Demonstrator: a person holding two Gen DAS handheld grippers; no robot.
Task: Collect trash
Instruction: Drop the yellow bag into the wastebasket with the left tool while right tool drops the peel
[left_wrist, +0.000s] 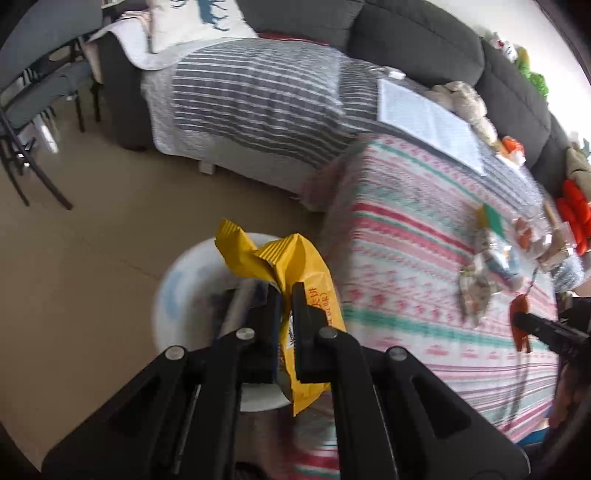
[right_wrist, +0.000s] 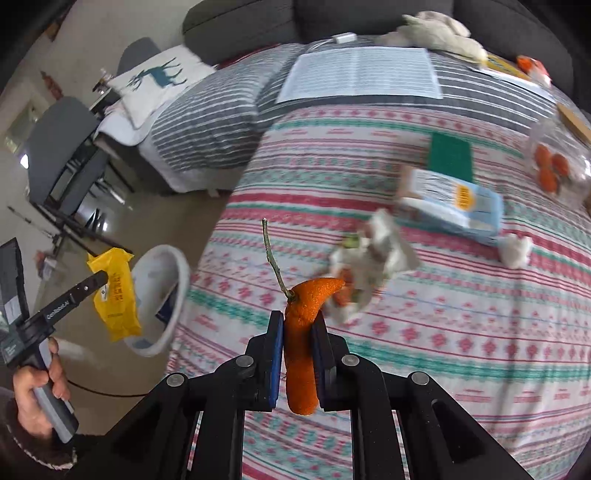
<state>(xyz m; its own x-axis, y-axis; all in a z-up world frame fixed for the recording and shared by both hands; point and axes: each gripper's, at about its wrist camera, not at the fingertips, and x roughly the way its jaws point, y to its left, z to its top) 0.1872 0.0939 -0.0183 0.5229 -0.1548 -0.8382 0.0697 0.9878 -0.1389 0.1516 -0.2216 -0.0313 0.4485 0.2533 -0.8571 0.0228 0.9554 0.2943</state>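
Black linkage arms fill the near foreground of both wrist views, and we find each tool loaded. Our left tool (left_wrist: 286, 314) is pinching a yellow wrapper (left_wrist: 295, 280) near its middle, holding it over the open mouth of a white bin (left_wrist: 173, 291) that stands on the floor just beside the table (right_wrist: 443, 350). Our right tool (right_wrist: 298, 328) is pressed onto an orange peel (right_wrist: 304, 332), held above the table near its bin-side edge; a thin green stem (right_wrist: 273, 258) sticks up from the peel. We judge the wrapper to be at the drop stage and the peel next in line. Risks noted: the wrapper is light, crinkled film with crimped ends, so it may cling to a pad or drift past the rim on release; the bin looks light and could tip if a tool knocks its wall. The peel is curved, pebbled and limp, gripped on a narrow strip, and a fast swing could let it slip onto the patterned cloth. Other litter lies on the table: a crumpled tissue wad (right_wrist: 373, 254) with scraps in it, a smaller wad (right_wrist: 515, 249), and a flattened blue carton (right_wrist: 454, 206). Both views are motion-blurred, so finer detail cannot be confirmed.
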